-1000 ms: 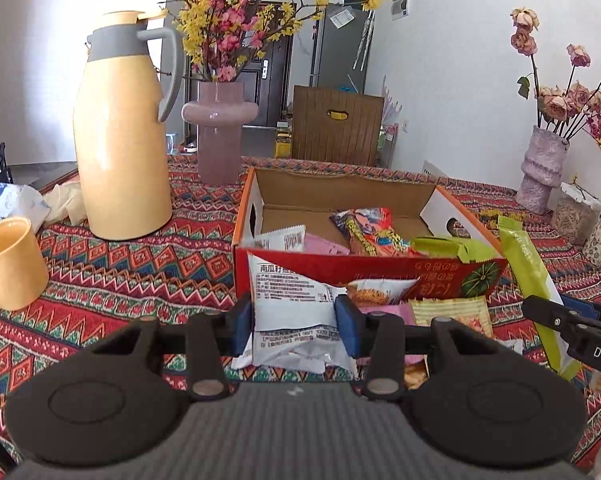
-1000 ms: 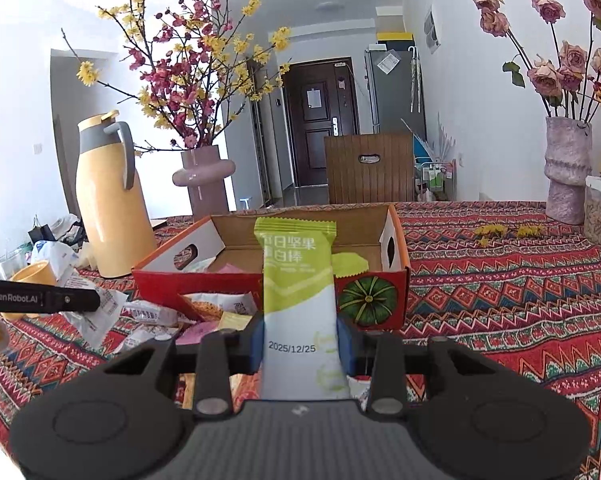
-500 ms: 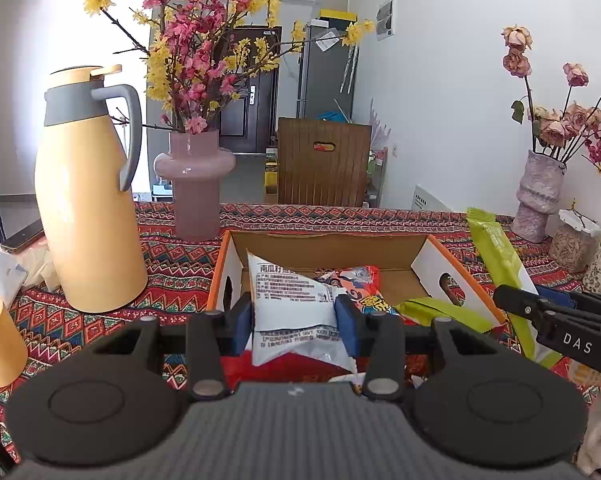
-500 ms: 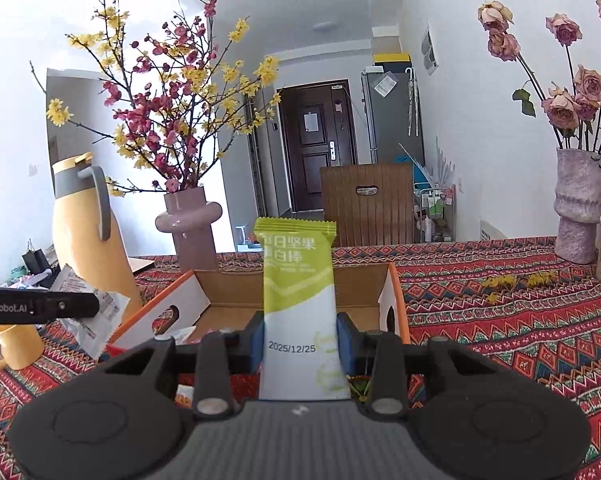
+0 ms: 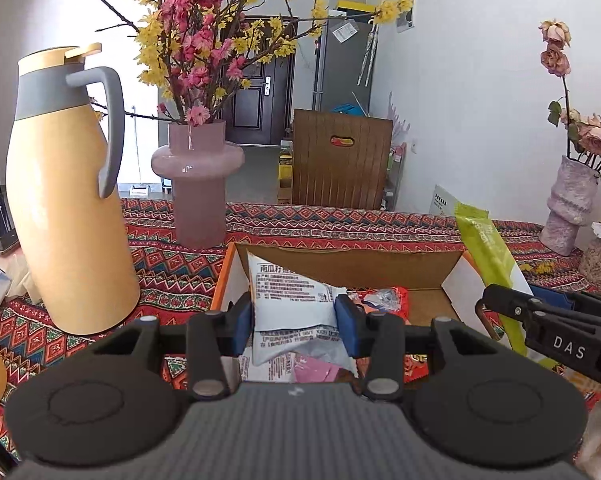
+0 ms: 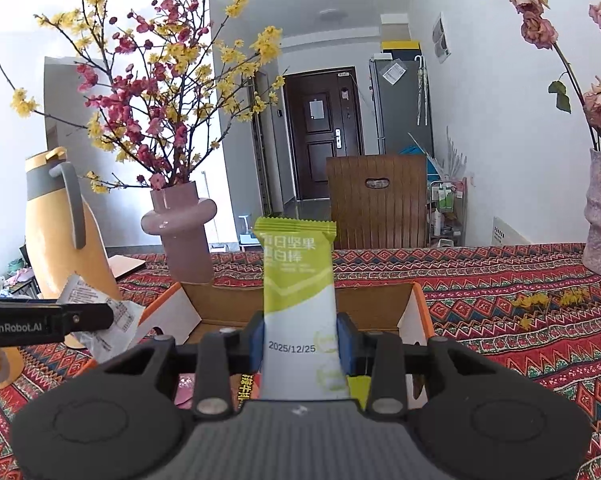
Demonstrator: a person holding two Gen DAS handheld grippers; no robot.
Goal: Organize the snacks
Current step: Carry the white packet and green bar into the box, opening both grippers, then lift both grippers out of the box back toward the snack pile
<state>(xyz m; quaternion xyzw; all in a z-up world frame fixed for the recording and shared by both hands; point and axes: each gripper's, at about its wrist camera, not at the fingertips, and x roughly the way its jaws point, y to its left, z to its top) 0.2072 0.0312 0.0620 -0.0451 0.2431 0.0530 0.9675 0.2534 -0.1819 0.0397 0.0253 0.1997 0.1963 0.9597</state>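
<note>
Left tool [image 5: 295, 319] clamps white packet [image 5: 290, 300], right tool [image 6: 300, 340] clamps green bar [image 6: 298, 280]; at twelve o'clock, box [image 5: 352, 264]: both may collide above it.

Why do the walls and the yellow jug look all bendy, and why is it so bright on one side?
Left wrist view: the fisheye lens bends the edges, so the yellow jug leans and the corners go dark; daylight washes out the upper left wall. Right wrist view: same curving, the jug tilts inward, the left is very bright, yet the green snack bar stays sharp enough to read its date.
</note>
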